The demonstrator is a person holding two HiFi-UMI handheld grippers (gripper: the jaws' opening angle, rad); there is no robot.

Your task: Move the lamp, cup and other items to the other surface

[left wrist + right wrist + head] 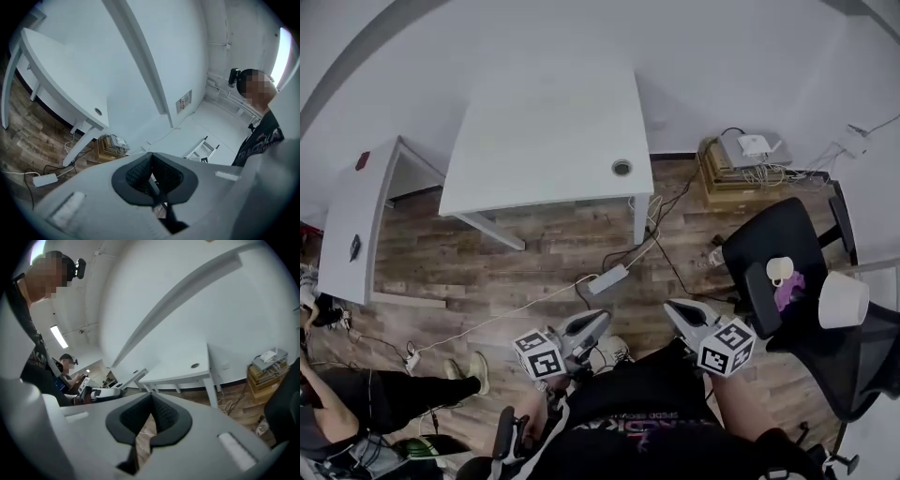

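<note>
A white cup (779,270), a purple item (790,290) and a white lamp shade (843,299) rest on a black office chair (773,246) at the right. A bare white table (546,139) stands further ahead, also seen as the white table (61,89) and the white table (183,371). My left gripper (600,321) and right gripper (672,307) hang low in front of the body, away from the chair and the table. The left gripper (151,157) has its pads together, holding nothing. The right gripper (151,396) is likewise shut and empty.
A second white desk (354,221) stands at the left. A power strip (607,278) and cables lie on the wood floor. A stack of boxes with a router (742,159) sits by the wall. A person (366,398) sits at the lower left.
</note>
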